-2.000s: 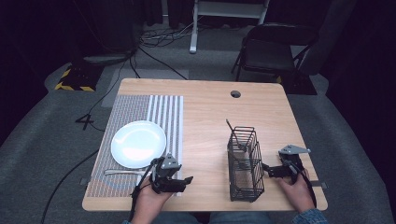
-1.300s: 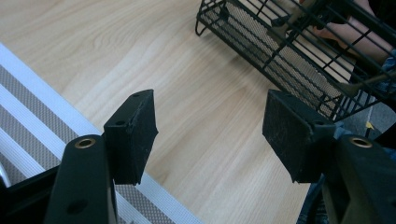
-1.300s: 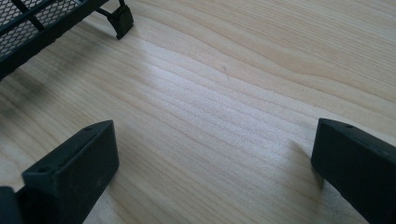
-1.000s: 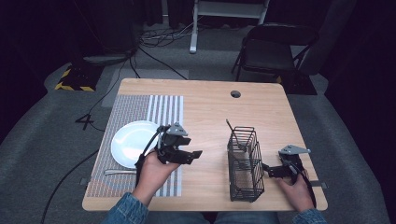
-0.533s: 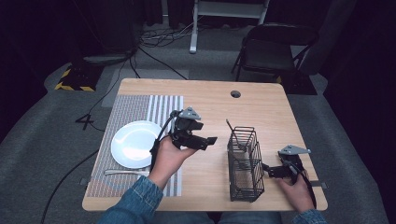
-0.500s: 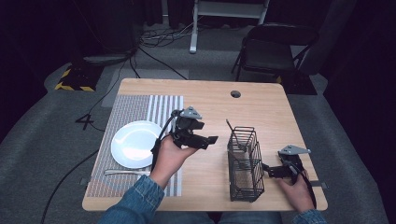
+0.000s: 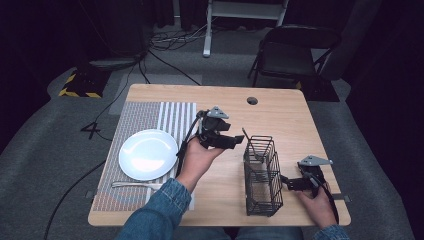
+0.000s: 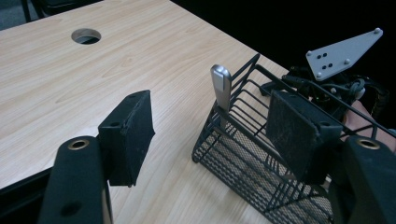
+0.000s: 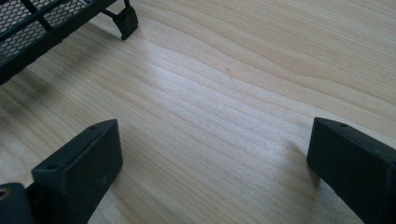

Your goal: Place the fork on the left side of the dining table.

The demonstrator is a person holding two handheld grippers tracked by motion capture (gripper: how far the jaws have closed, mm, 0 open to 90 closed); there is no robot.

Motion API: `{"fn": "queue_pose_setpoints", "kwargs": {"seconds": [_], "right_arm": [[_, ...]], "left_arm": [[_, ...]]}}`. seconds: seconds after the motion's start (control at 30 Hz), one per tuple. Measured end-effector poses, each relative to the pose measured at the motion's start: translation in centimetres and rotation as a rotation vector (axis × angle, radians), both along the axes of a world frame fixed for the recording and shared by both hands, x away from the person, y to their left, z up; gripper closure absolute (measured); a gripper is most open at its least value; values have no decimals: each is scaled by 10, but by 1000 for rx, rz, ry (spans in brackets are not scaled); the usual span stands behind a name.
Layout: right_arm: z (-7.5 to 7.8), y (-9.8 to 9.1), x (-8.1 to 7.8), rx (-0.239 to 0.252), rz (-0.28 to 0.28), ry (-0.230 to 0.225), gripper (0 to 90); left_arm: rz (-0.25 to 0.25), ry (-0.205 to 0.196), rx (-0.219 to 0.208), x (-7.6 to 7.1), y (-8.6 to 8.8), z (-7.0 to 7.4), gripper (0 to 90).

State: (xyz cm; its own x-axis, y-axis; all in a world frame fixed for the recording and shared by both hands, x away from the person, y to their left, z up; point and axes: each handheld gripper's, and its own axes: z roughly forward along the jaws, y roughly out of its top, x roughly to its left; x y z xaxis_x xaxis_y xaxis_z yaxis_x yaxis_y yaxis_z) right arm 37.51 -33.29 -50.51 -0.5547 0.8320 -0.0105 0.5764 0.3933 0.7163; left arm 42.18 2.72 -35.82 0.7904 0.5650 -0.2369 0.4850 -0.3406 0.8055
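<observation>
While both claws gape, left claw [image 7: 235,141] beside wire basket [image 7: 262,175] (utensil handle [image 8: 221,86] inside), plate [image 7: 148,154] apart.

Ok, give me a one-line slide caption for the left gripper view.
Open left gripper lines up on a metal utensil handle standing in the black wire basket on the wooden table.
</observation>
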Motion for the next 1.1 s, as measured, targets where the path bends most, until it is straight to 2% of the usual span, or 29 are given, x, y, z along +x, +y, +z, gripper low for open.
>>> {"fn": "queue_pose_setpoints", "kwargs": {"seconds": [0.2,0.37,0.57,0.67,0.8,0.83,0.97,1.03,1.1], "right_arm": [[0,0,0,0,1,-1,39],[0,0,0,1,3,-2,44],[0,0,-1,1,5,-4,50],[0,0,-1,2,6,-5,54],[0,0,-1,2,6,-5,55],[0,0,-1,2,6,-5,56],[0,0,-1,3,7,-5,59],[0,0,-1,4,7,-6,60],[0,0,-1,3,8,-6,61]], "left_arm": [[-11,7,3,7,-15,-5,338],[9,6,23,11,-23,-9,373],[39,18,13,14,-24,-9,531],[28,22,0,13,-23,-8,613],[15,2,22,9,-28,-4,733],[16,-2,27,9,-29,-3,748],[-11,28,-5,7,-30,0,796],[-31,29,-16,5,-30,2,840],[-46,13,-4,2,-32,6,856]]}}
